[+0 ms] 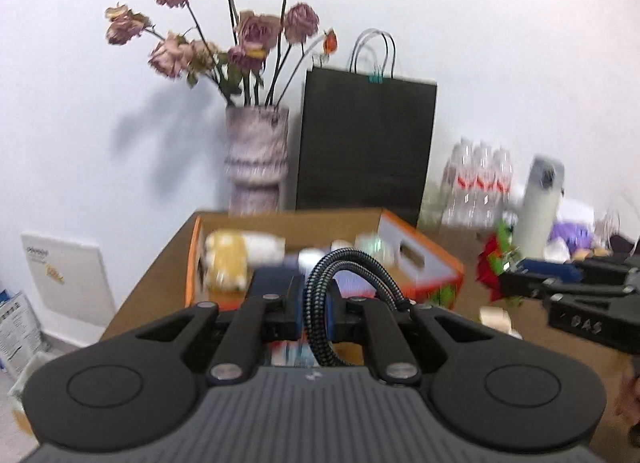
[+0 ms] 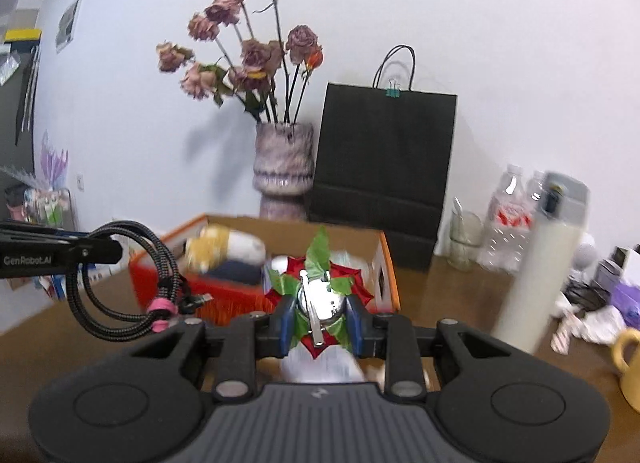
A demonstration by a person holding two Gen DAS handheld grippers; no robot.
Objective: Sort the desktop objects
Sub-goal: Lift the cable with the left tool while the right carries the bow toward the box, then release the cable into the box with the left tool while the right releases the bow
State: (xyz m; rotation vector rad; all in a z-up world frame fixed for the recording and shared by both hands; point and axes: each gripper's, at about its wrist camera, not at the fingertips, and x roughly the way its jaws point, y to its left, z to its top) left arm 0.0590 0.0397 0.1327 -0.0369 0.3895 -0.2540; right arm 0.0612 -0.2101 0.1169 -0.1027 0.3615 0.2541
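In the left wrist view, the left gripper [image 1: 314, 313] pinched a coiled braided cable [image 1: 352, 263] before the orange cardboard box [image 1: 424, 253]. In the right wrist view, the right gripper [image 2: 320, 319] clamped a red artificial flower [image 2: 320, 295]; each should probably clear the box rim before release.

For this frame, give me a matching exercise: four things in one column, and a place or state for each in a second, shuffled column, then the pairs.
Things:
1. braided cable
2. red flower ornament
3. dried roses
4. black paper bag

Places or states:
A. standing in the vase
B. against the wall, handles joined by a clip
C. clamped in the left gripper
D. clamped in the right gripper, in front of the orange box

Pairs: 1-C, 2-D, 3-A, 4-B
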